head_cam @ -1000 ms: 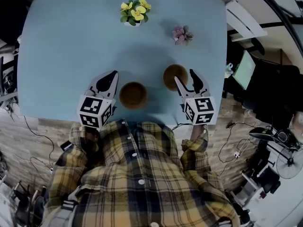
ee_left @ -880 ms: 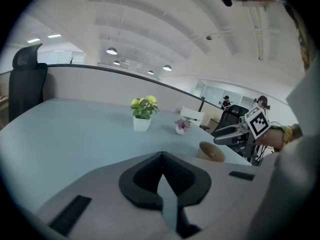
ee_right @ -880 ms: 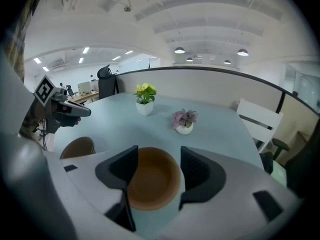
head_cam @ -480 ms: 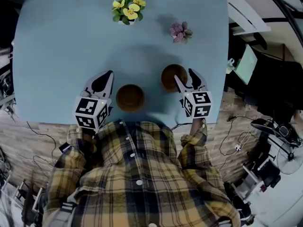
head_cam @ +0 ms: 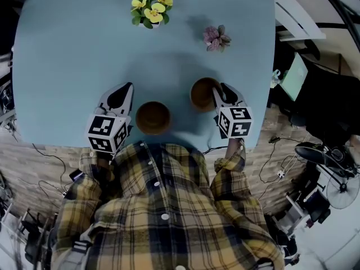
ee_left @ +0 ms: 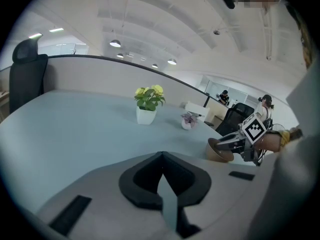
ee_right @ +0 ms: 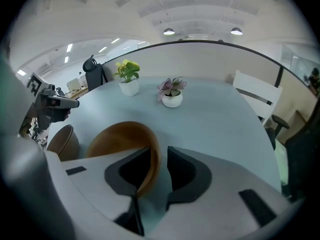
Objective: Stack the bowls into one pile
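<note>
While the person in the plaid shirt stands at the near edge of the pale blue surface, I count two brown bowls, two small potted plants and two claws. The bowls sit apart near that edge. The left bowl is just right of the left claw, and the right bowl is a little farther in, at the right claw. The yellow-flowered plant and the pink-flowered plant stand well apart from them at the far side.

From above I can't tell how the right claw meets its bowl. The right gripper view settles it: the bowl's rim stands between the two jaws. Its wall lies against the left jaw and a sliver of surface shows before the right one. The jaws are closing, at a middling width. That view takes in both bowls, whereas the left gripper view shows only the right bowl, with the right claw at it. The left gripper view also shows its own claw's jaws pressed together with nothing between them, pointing across bare surface toward the plants.
</note>
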